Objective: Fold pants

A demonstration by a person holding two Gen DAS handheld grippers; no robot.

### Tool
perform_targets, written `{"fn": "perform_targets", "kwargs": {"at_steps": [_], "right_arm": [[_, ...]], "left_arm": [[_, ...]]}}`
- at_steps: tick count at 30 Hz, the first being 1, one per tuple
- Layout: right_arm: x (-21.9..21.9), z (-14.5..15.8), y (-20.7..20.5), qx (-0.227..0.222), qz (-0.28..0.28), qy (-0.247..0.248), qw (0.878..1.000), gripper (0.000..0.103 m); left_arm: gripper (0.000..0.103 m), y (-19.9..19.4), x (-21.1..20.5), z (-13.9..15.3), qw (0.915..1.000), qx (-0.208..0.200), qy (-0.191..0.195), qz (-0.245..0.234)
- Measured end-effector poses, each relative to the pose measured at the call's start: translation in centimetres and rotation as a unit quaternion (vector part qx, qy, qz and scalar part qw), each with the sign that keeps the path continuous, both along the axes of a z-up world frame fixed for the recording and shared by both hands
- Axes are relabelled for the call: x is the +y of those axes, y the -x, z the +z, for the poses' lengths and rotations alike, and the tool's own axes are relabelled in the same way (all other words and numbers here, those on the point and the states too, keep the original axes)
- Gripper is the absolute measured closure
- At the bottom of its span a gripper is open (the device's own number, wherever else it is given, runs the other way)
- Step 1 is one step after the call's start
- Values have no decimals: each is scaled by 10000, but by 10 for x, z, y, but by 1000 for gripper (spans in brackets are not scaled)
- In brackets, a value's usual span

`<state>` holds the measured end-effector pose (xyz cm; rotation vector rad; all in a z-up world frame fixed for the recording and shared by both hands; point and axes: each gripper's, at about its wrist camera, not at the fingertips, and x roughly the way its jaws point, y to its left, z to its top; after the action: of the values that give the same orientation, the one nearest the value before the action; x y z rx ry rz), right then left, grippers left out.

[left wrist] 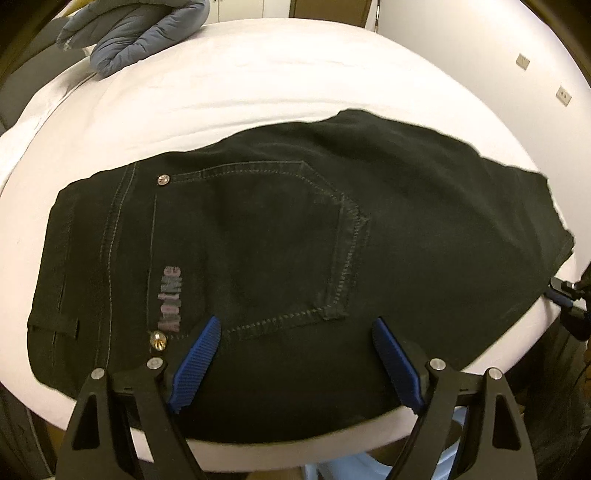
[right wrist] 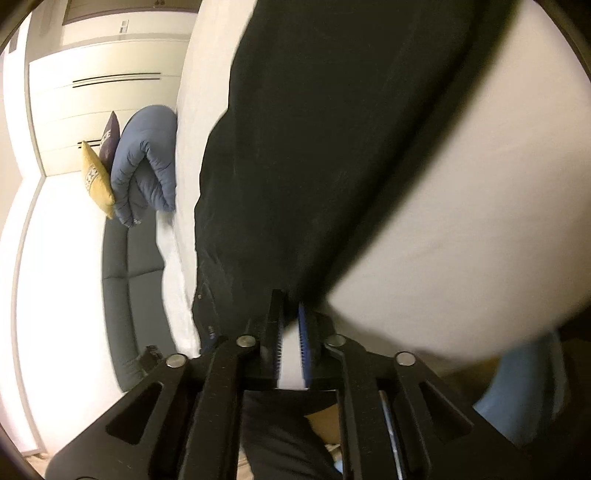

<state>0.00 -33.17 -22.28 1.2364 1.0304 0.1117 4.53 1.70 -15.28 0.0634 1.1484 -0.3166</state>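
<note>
Left jaws: apart, wide. The left gripper hovers over the near edge of the pants, its blue pads either side of the back pocket; nothing lies between them.
Right jaws: nearly together. The right gripper sits at the near hem of the pants; a narrow gap with white showing through separates the pads. Cannot tell whether cloth is pinched at the tips; that view is blurred.
Pants location: spread flat on the white bed, waistband at left, legs running right, already doubled so only one back pocket faces up. Near edge lies close to the mattress edge.
Risk 1: right jaws may hold one layer only, or none. Cause: contact at the very hem, grip unverified. Likely result: the layers separate on lifting and the fold goes skewed.
Risk 2: left jaws close on the pocket panel rather than the full thickness. Cause: stiff stitched denim, flat approach. Likely result: the top layer bunches.
Risk 3: cloth slides off the near bed edge. Cause: little margin there, smooth sheet.
Surroundings: blue quilted bedding at far left of the bed, well apart from the pants; yellow cushion beside it; dark sofa beyond. No interference expected.
</note>
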Motion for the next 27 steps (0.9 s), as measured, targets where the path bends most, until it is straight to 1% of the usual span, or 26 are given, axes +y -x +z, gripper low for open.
{"fn": "perform_targets", "kwargs": {"at_steps": [1,2,4,5,6,9,11,12,13,16,18,21,22,24,27], "right_arm": [[-7,6,7,-2,-88,79,9999,86],[-17,12,15,-16,-218,159,9996,79],[-47,25,33,-148,-684,262,9972,60],[-60,29,38,-222,-900,256,9954,45],[-78,32,44,-299,-1209,246,9919,43],[-122,36,54,-474,-1875,123,9810,43],[-145,33,62,-401,-2290,47,9726,43],[-157,31,66,-453,-2471,-80,9679,44],[-163,30,68,-509,-2533,-145,9659,45],[-172,29,68,-478,-2473,-138,9677,45],[-172,28,66,-471,-2364,-171,9704,45],[-173,27,64,-432,-2277,-256,9724,46],[-173,30,64,-406,-2215,-216,9741,46],[-169,42,67,-170,-2097,127,9775,46],[-170,53,74,-103,-2099,289,9772,46]], "left_arm": [[17,3,-2,6,10000,-36,62,6],[17,4,-5,11,9999,-113,94,1],[17,1,-12,20,9995,-228,223,10],[17,-3,-17,22,9991,-268,326,27],[17,-8,-24,23,9988,-294,401,47],[17,-19,-41,22,9981,-317,533,8],[17,-26,-54,17,9979,-233,608,-20],[17,-28,-60,13,9979,-173,631,-41],[17,-30,-67,6,9978,-94,648,-83],[17,-29,-77,-11,9991,-3,418,-109],[17,-28,-79,-14,9994,-23,317,-147],[17,-30,-78,-14,9993,48,351,-134],[17,-30,-76,-15,9992,77,368,-99],[17,-31,-72,-16,9992,94,388,-80],[17,-27,-73,-17,9994,76,322,-92]]}}
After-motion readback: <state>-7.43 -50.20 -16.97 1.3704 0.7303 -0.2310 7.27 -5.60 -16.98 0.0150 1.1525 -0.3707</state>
